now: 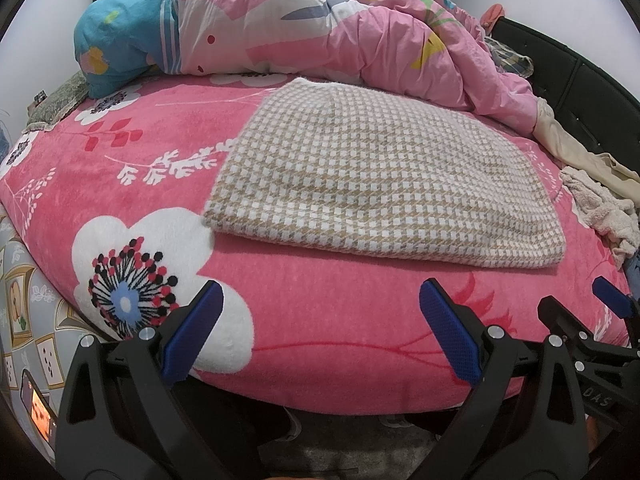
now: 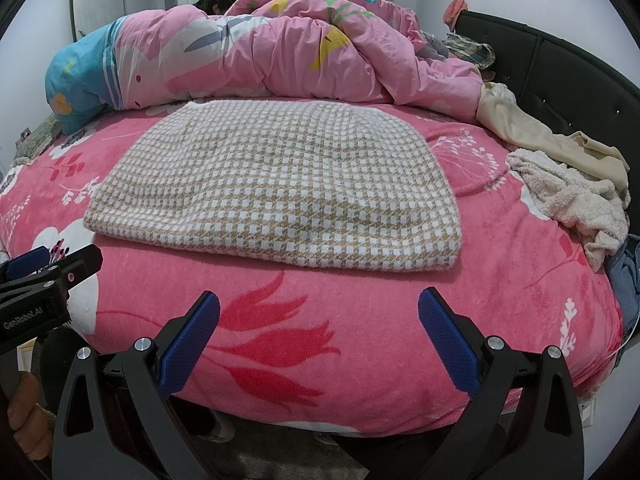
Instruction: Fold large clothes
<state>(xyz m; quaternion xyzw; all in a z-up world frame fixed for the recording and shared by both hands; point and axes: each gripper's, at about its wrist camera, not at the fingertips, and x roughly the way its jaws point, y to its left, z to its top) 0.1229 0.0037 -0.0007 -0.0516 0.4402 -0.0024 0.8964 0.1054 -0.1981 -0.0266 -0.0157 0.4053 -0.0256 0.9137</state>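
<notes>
A beige and white houndstooth garment (image 1: pixel 376 184) lies folded flat in a neat rectangle on the pink floral bed cover (image 1: pixel 160 160); it also shows in the right wrist view (image 2: pixel 280 192). My left gripper (image 1: pixel 320 320) is open and empty, above the bed's near edge, short of the garment. My right gripper (image 2: pixel 320 324) is open and empty too, also short of the garment's near edge. The right gripper shows at the right of the left wrist view (image 1: pixel 580 312), and the left gripper at the left of the right wrist view (image 2: pixel 52 264).
A bunched pink and blue duvet (image 2: pixel 248 52) fills the back of the bed. A fluffy cream cloth (image 2: pixel 576 204) and a beige garment (image 2: pixel 540 140) lie at the right by the black headboard (image 2: pixel 568 72). A blue denim item (image 2: pixel 626 276) hangs at the right edge.
</notes>
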